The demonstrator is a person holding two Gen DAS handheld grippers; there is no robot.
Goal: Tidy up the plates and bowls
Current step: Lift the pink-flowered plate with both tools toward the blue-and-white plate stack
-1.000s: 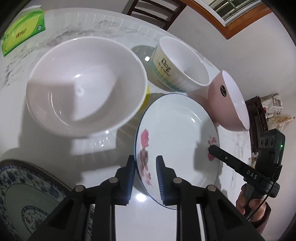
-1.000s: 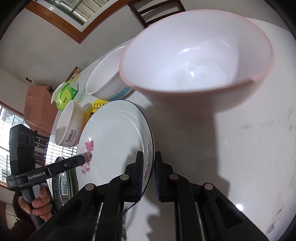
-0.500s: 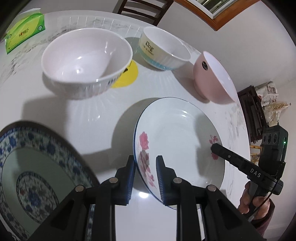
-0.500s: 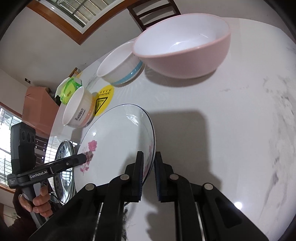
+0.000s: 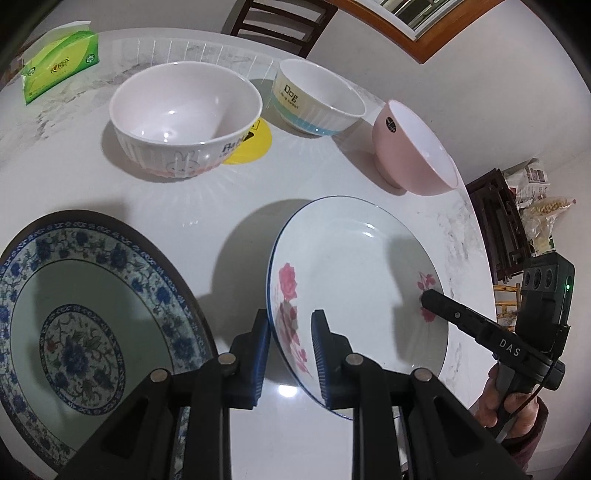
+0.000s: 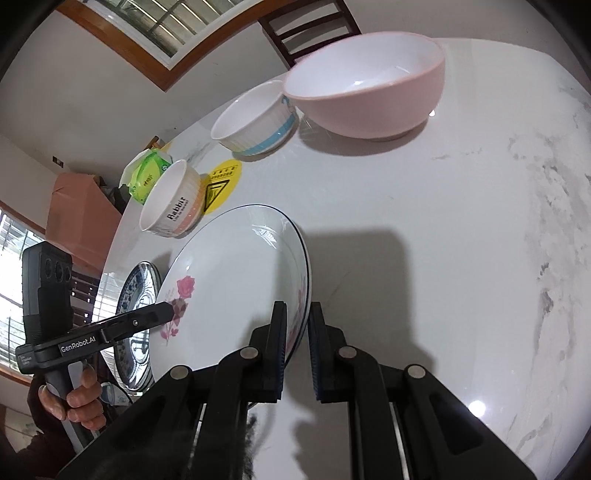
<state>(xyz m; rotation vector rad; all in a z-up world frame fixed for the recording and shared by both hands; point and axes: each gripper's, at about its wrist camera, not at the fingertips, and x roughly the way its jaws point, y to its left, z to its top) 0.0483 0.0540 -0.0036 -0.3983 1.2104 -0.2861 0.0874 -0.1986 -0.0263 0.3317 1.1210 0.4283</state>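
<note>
A white plate with pink roses (image 5: 354,273) is held off the table between both grippers. My left gripper (image 5: 288,328) is shut on its near rim. My right gripper (image 6: 297,325) is shut on the opposite rim (image 6: 236,280). A blue-patterned plate (image 5: 74,325) lies on the table to the left, also in the right wrist view (image 6: 138,295). Further back stand a white rabbit bowl (image 5: 184,118), a white "Dog" bowl with a blue band (image 5: 317,99) and a pink bowl (image 5: 413,147). The right wrist view shows the rabbit bowl (image 6: 170,203), the blue-banded bowl (image 6: 255,122) and the pink bowl (image 6: 369,85).
The round white marble table (image 5: 184,206) carries a yellow warning sticker (image 5: 255,144) and a green tissue pack (image 5: 59,70) at the far left. A dark chair (image 5: 280,14) stands behind the table. A dark shelf with bags (image 5: 509,221) stands off the right edge.
Both grippers have pulled back and up with the rose plate. The bowls now look farther away and the blue-patterned plate shows more fully on the left.
</note>
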